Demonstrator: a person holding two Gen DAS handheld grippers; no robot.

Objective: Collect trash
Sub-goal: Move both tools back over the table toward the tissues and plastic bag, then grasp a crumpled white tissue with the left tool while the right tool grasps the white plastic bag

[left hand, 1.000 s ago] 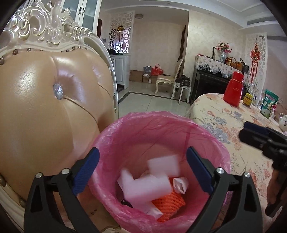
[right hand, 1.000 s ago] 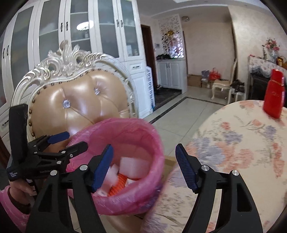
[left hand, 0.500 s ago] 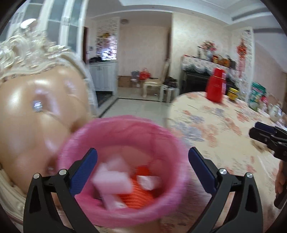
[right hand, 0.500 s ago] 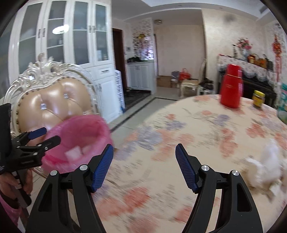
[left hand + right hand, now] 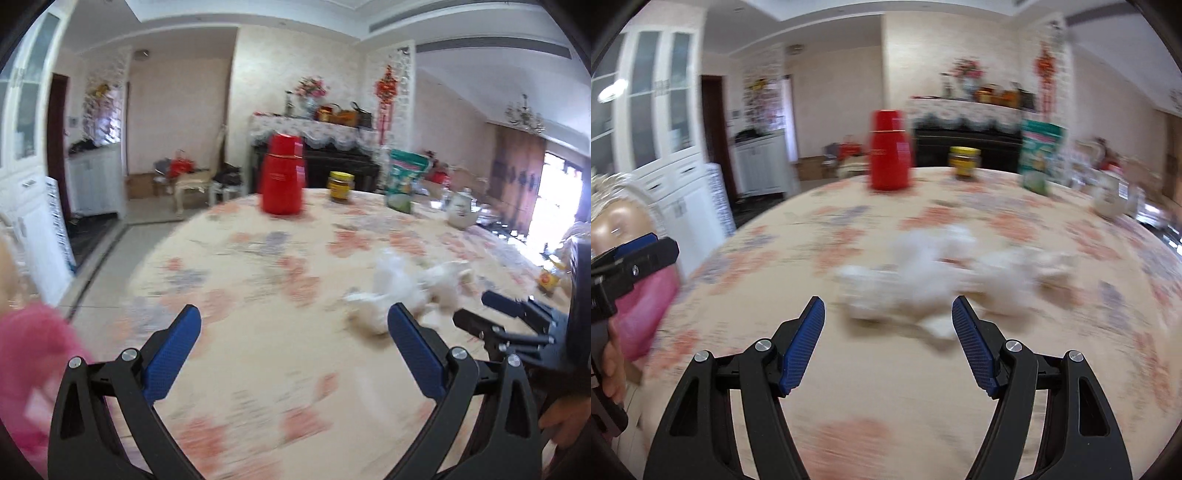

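Crumpled white tissues [image 5: 923, 273] lie blurred on the floral tablecloth [image 5: 923, 387], just beyond my right gripper [image 5: 888, 314], which is open and empty. The same white tissues [image 5: 402, 291] show in the left wrist view, ahead and to the right of my left gripper [image 5: 293, 326], also open with nothing between its fingers. The pink-lined trash bin [image 5: 26, 365] sits at the far left edge of the left wrist view, and the pink bin [image 5: 642, 310] appears at the left in the right wrist view. The right gripper [image 5: 476, 314] also appears at the right in the left wrist view.
At the table's far side stand a red thermos [image 5: 282, 173], a yellow-lidded jar [image 5: 341, 186], a green snack bag [image 5: 404, 177] and a white teapot [image 5: 461, 210]. A tan padded chair back [image 5: 617, 229] stands left of the table. A small yellow jar [image 5: 550, 278] sits at the right.
Both grippers have swung right, away from the pink bin and chair, over the table. The bin has slid to the left edge of each view and the white tissues have come into view.
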